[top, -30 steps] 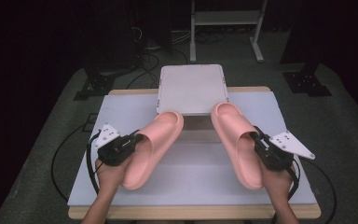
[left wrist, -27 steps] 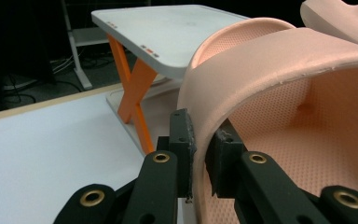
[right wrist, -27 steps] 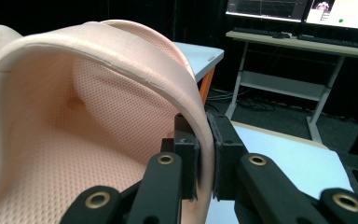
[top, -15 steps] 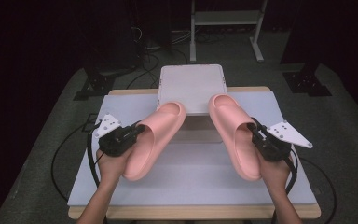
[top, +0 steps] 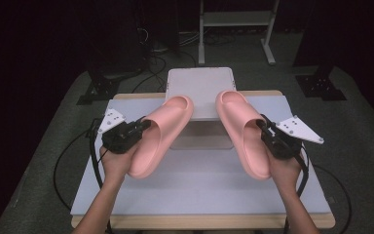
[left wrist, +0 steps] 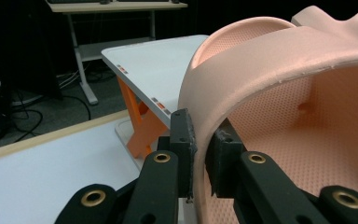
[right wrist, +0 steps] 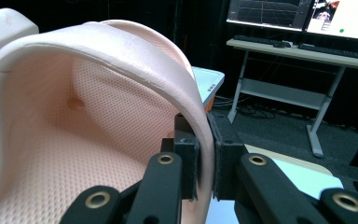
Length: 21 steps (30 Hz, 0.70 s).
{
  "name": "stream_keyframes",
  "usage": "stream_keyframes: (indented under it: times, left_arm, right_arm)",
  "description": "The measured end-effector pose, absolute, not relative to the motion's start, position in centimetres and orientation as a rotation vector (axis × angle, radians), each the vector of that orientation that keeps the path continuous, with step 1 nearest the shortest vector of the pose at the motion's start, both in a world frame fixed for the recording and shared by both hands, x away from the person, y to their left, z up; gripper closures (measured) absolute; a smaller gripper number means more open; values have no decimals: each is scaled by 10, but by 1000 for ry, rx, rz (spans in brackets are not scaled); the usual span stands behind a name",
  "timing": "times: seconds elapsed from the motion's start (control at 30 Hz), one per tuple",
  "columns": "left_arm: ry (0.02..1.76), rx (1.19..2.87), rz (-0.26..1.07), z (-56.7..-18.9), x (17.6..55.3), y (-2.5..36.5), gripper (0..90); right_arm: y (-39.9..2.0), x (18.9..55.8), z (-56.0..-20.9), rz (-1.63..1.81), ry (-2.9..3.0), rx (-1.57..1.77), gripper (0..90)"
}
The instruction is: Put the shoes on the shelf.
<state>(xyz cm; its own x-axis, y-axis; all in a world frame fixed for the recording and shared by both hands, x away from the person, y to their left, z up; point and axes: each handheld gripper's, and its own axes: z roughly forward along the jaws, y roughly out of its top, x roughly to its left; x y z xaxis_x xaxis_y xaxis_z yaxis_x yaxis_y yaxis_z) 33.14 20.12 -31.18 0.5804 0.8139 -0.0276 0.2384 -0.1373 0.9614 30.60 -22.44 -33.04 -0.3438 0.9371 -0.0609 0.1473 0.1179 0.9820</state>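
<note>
Above the surface [top: 195,190], my left tongs [top: 145,125] pinch the left pink slide sandal [top: 163,131] by its strap edge; my right tongs [top: 262,126] clamp the right pink slide sandal [top: 243,129] likewise, toes toward the white stand [top: 202,85] at twelve o'clock, probably for setting there.

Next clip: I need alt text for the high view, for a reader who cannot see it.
Two hand-held black grippers each clamp one pink foam slide sandal by its strap above a white table: the left gripper holds the left sandal, the right gripper the right sandal. A white raised platform stands behind them.
</note>
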Motion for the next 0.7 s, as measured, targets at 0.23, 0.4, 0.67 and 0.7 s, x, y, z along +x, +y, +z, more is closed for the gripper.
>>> stream_keyframes:
  times: [0.23,0.4,0.67,0.7]
  left_arm:
    - [893,1654,648,-305,342,201,819]
    - [894,1647,653,-301,348,199,819]
    - [889,1632,650,-293,360,191,819]
    - [889,1632,649,-292,362,190,819]
  right_arm:
    - [-221,317,-324,1298,1629,1074,828]
    - [-218,325,-320,1297,1631,1079,827]
    - [-214,339,-315,1295,1636,1090,827]
    - [-213,340,-314,1297,1637,1093,827]
